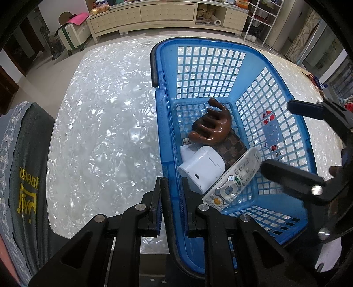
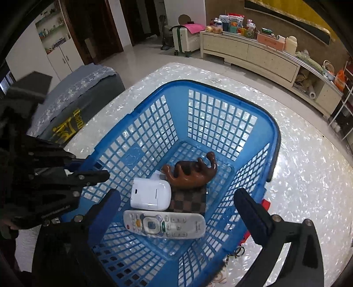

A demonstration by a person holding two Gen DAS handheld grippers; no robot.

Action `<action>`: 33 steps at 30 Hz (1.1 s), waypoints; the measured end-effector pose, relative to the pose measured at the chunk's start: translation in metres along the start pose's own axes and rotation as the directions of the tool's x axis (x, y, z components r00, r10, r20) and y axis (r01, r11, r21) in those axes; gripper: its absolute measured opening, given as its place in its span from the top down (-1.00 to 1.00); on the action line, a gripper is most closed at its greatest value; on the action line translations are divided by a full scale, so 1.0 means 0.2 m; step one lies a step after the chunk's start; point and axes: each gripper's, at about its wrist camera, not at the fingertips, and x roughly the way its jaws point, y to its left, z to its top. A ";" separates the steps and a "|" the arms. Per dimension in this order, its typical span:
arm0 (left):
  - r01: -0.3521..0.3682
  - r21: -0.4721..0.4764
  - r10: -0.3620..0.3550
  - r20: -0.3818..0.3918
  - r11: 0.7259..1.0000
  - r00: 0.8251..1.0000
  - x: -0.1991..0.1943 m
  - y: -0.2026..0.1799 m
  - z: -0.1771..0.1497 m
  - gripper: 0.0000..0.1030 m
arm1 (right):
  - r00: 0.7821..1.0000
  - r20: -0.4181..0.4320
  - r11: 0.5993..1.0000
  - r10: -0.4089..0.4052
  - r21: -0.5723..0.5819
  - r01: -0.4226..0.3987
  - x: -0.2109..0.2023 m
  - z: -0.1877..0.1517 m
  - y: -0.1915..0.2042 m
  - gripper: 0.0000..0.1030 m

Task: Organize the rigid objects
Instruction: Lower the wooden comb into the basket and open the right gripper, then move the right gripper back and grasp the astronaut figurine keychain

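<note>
A blue plastic basket (image 1: 286, 123) (image 2: 222, 92) stands on the pearly white table (image 1: 106, 136) (image 2: 308, 176). In it lie a brown wooden massager (image 1: 211, 123) (image 2: 192, 172), a white box (image 1: 203, 167) (image 2: 150, 194), a checkered wallet (image 1: 233, 148) (image 2: 189, 201) and a white remote (image 1: 233, 176) (image 2: 165, 225). My left gripper (image 1: 173, 198) is shut on the basket's near rim. My right gripper (image 2: 176, 212) is open and empty above the remote; it also shows in the left wrist view (image 1: 284, 136).
A red-and-white object (image 1: 268, 117) and keys (image 2: 236, 253) lie on the table beside the basket. A grey-covered chair (image 1: 24, 167) (image 2: 83, 88) stands at the table's left edge. A cream sideboard (image 1: 167, 15) (image 2: 264, 55) lines the far wall.
</note>
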 end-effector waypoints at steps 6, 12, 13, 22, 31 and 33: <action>-0.003 -0.003 0.003 -0.001 1.000 1.000 0.00 0.00 0.00 0.70 | 0.999 0.029 1.000 -0.015 0.019 0.014 -0.14 -0.03 -0.07 -1.00; -0.010 -0.002 0.010 0.000 1.000 1.000 0.00 -0.01 0.00 0.70 | 0.999 0.031 0.996 -0.024 0.091 0.021 -0.25 -0.11 -0.20 -1.00; -0.011 -0.001 0.011 0.000 1.000 1.000 0.00 -0.01 0.00 0.70 | 0.999 0.031 0.994 -0.031 0.101 0.028 -0.27 -0.12 -0.23 -1.00; -0.009 -0.002 0.009 0.000 1.000 1.000 0.00 -0.01 0.00 0.70 | 0.992 -0.079 0.976 -0.099 0.189 0.112 -0.26 -0.39 -0.50 -1.00; -0.011 -0.001 0.011 0.000 1.000 1.000 0.00 -0.01 0.00 0.70 | 0.984 -0.170 0.945 -0.051 0.311 0.103 -0.10 -0.64 -0.57 -1.00; -0.011 -0.001 0.011 0.000 1.000 1.000 0.00 -0.01 -0.01 0.70 | 0.982 -0.186 0.944 -0.030 0.317 0.089 -0.06 -0.68 -0.55 -1.00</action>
